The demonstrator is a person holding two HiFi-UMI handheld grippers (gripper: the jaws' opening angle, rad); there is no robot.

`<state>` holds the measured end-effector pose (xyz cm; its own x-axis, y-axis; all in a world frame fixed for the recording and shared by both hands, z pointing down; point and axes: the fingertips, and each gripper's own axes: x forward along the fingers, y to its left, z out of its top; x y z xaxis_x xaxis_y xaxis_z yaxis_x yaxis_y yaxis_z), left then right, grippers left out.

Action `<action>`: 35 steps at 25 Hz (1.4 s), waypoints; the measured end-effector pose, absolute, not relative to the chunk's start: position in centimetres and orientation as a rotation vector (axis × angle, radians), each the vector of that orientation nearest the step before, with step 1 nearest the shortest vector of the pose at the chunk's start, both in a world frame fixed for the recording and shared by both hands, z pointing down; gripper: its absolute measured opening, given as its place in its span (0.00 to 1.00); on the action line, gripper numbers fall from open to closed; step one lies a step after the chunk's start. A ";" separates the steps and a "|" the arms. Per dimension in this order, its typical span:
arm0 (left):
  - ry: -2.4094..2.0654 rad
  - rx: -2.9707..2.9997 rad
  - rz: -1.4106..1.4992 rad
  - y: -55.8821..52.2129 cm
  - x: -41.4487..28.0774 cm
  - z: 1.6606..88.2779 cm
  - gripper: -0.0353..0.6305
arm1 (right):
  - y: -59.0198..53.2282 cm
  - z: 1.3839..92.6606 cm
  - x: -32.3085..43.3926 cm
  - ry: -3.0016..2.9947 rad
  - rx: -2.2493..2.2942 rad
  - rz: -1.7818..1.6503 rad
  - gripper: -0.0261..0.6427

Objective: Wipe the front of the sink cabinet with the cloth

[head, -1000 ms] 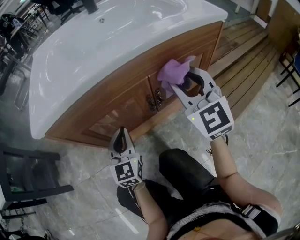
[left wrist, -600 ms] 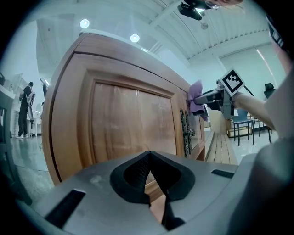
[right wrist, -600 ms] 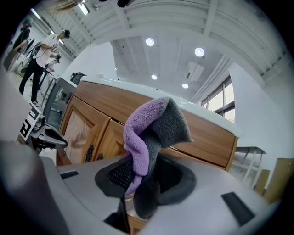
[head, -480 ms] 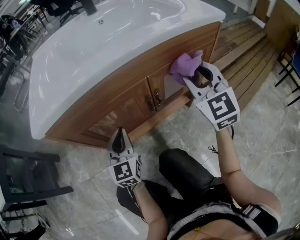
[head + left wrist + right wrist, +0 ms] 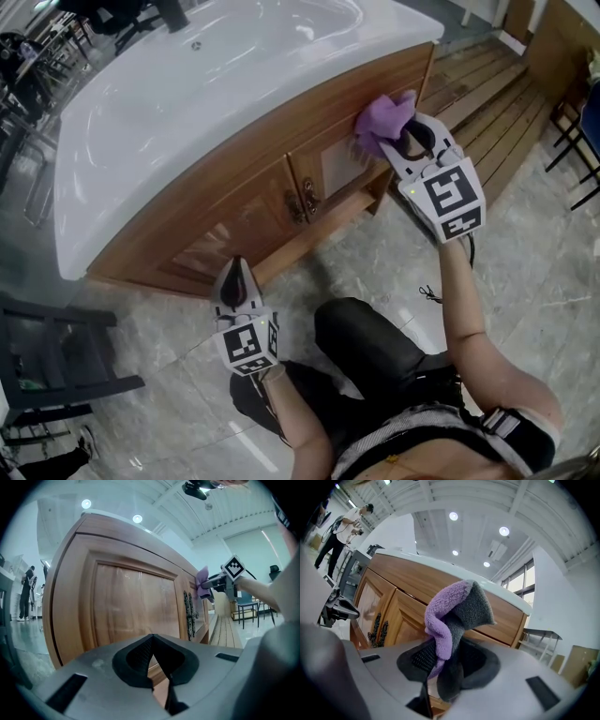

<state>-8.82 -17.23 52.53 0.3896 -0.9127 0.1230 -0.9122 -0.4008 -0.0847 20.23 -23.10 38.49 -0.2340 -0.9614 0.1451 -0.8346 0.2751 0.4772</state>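
The cloth point(image 5: 382, 120) is bunched in the right gripper point(image 5: 401, 142), whose jaws are clamped on its lower end. It is purple fleece on one face and grey on the other (the right gripper view shows both, folded together). Its free end rises above the jaws and lies against the top of the right door of the cabinet point(image 5: 234, 220), just under the rim of the sink point(image 5: 169, 103). How firmly it bears on the wood I cannot tell, since the cloth itself covers the spot.

The right arm is stretched forward, forearm bare, with the marker cube facing the head camera. The left gripper point(image 5: 237, 274) is held low on a bent arm, its jaws closed together on nothing, pointing at the left door near its bottom edge. The dark handles point(image 5: 302, 201) where the doors meet lie between the two grippers.

The sink's far edge is cut off by the frame. A bent knee point(image 5: 361, 337) shows below, over the floor point(image 5: 544, 262).
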 end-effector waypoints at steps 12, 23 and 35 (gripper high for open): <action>1.715 -2.626 -0.239 -17.3 -8.5 52.7 0.06 | -24.6 39.6 26.4 -2.004 1.695 -0.380 0.29; 1.725 -2.624 -0.259 -17.5 -8.7 53.1 0.06 | -25.2 39.9 28.6 -2.052 1.719 -0.325 0.29; 1.725 -2.617 -0.269 -17.3 -8.6 53.1 0.06 | -25.2 40.2 28.8 -2.109 1.751 -0.311 0.29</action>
